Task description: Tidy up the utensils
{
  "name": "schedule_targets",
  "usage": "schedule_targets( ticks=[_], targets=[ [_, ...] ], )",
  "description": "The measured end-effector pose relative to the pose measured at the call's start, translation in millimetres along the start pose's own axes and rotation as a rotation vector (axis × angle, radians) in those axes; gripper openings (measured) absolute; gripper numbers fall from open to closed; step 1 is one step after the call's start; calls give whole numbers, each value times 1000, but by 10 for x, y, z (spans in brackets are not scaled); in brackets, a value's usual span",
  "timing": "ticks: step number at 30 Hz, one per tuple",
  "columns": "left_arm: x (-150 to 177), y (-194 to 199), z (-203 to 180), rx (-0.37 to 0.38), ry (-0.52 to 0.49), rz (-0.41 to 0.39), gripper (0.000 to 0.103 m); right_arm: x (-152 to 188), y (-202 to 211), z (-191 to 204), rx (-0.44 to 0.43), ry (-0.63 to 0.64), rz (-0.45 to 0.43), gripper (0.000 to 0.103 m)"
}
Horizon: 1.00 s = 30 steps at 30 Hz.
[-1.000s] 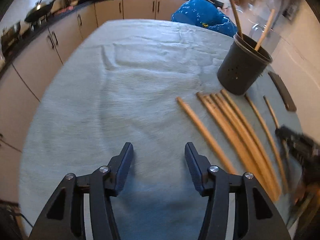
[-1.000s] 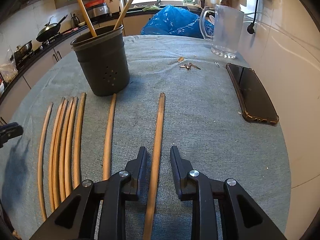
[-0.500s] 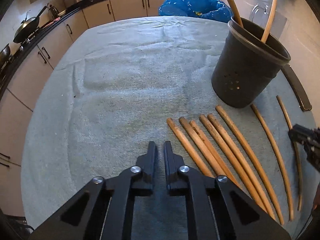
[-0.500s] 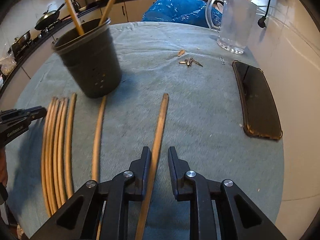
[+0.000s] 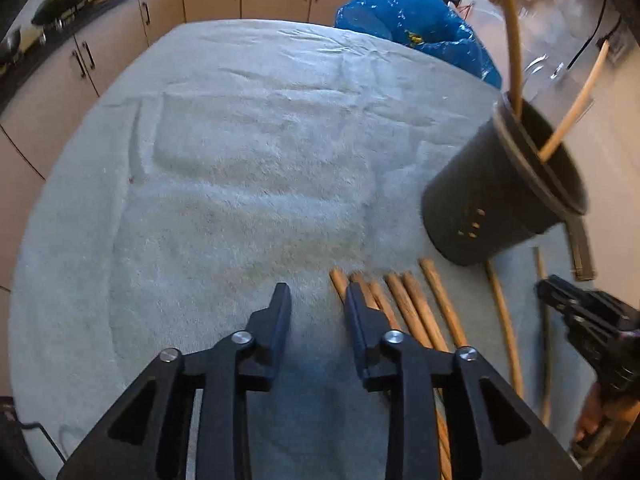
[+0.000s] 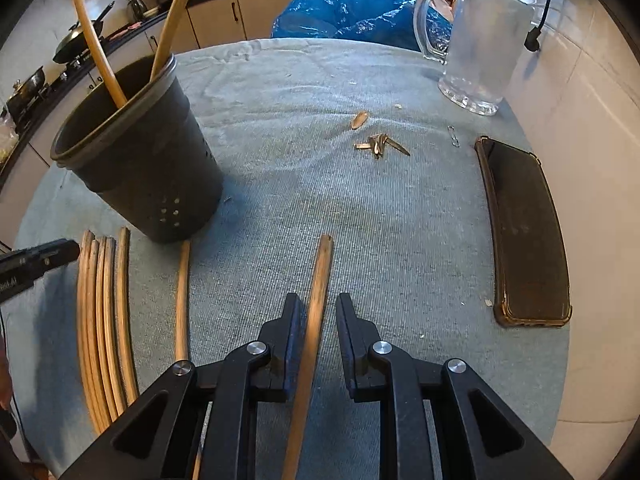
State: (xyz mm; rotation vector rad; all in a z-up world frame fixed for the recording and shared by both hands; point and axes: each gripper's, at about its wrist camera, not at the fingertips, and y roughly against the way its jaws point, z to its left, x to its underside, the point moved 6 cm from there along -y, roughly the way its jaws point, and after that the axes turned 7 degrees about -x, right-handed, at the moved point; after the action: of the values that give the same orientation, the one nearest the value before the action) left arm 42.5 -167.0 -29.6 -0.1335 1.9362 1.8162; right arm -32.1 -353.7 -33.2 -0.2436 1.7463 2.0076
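Right gripper (image 6: 316, 312) narrow, straddles stick (image 6: 318, 280), pads not visibly pressing: centre, then squeeze. Left gripper (image 5: 316, 304) empty, jaws opening beside stick bundle (image 5: 404, 300). Holder (image 6: 140, 160) near.

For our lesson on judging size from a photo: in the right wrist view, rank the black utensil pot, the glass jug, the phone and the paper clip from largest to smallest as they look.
1. Black utensil pot
2. Phone and glass jug: alike, and the jug stands farther off, so unranked
3. Paper clip
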Motion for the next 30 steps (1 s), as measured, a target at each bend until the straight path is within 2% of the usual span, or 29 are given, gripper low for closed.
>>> schedule_targets(
  ticks=[2,3,4,5,6,8,11,13,17,21,25,30],
  targets=[
    [-52,-17,-103,-25,-36,-18,41,17,3,12,-1,4,-10,19],
    [-79,-33,-153,-53,-68,-29,46,28,2,6,-1,4,-14,20],
    [-99,-38,-206,-95,-105,-52,47,28,2,3,-3,2,-17,20],
    [-111,-38,-233,-136,-133,-66,45,43,14,5,-5,0,-19,20],
    [-94,-64,-243,-179,-167,-45,35,40,17,0,-12,-6,-20,20],
    [-55,-64,-190,-150,-171,-34,27,35,15,-6,-25,-15,-22,20],
    [29,-14,-7,-197,-194,-36,26,29,9,-19,-44,-21,-32,20],
    [136,31,157,-180,-189,-20,27,38,16,-35,-55,-22,-40,20],
    [301,151,601,-144,-101,23,28,50,22,-44,-71,-24,-51,20],
    [395,264,1067,-219,9,17,28,59,29,-46,-75,-23,-58,20],
    [541,401,1233,-138,119,26,29,80,38,-34,-62,-10,-64,20],
    [827,478,1159,-65,169,41,33,79,38,3,-50,-7,-65,20]
  ],
)
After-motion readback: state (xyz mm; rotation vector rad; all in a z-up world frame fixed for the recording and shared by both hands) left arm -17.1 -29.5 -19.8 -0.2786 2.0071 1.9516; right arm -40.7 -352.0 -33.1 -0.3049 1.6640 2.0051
